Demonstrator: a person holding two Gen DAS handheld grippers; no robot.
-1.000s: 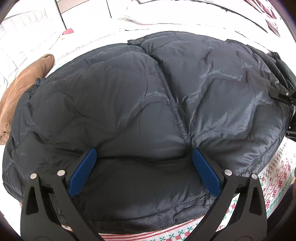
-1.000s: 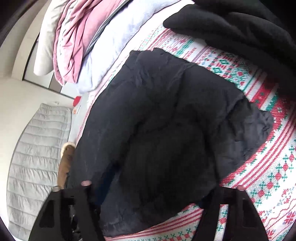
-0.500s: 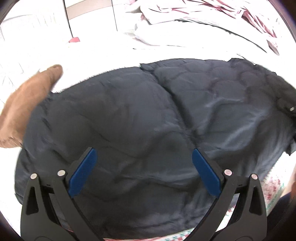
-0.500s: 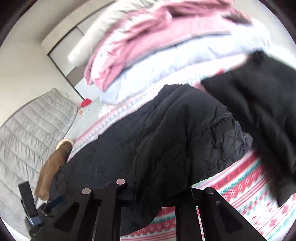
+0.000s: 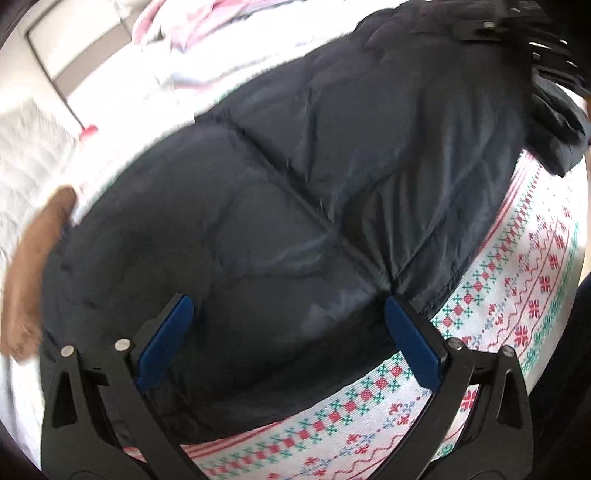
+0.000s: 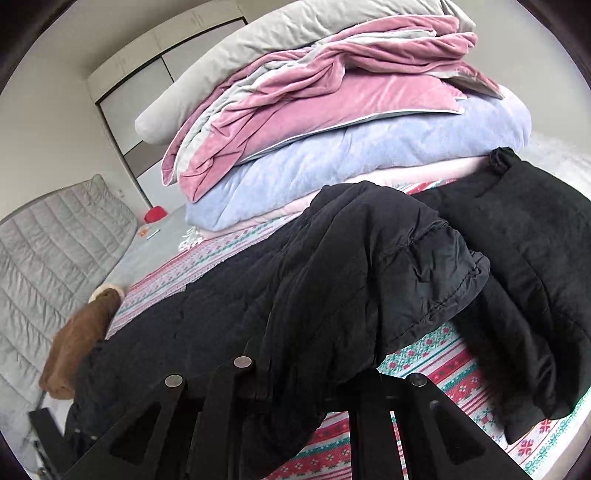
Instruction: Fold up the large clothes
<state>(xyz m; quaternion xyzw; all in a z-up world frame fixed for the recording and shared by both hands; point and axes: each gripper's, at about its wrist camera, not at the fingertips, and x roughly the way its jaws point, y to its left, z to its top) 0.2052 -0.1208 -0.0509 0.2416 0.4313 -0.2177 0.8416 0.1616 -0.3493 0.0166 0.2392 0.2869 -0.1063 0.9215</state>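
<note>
A dark navy quilted puffer jacket [image 5: 295, 184] lies on a bed with a red and green patterned cover [image 5: 517, 295]. My left gripper [image 5: 288, 332] is open, its blue pads [image 5: 166, 339] spread just above the jacket's near hem, holding nothing. My right gripper [image 6: 310, 373] is shut on the jacket's edge [image 6: 332, 295] and lifts a fold of it off the bed; the sleeve cuff [image 6: 450, 266] hangs to the right. The right gripper also shows at the top right of the left wrist view [image 5: 517, 33].
A stack of folded pink, grey and lilac quilts [image 6: 332, 122] sits behind the jacket. A black fleece garment [image 6: 535, 258] lies to the right. A brown garment [image 6: 81, 332] lies at the bed's left edge beside a grey headboard [image 6: 48, 258].
The right gripper has closed on the jacket's edge and raised it, tilting up from a downward look. The left gripper has pulled back and swung, so the patterned cover shows at its right.
</note>
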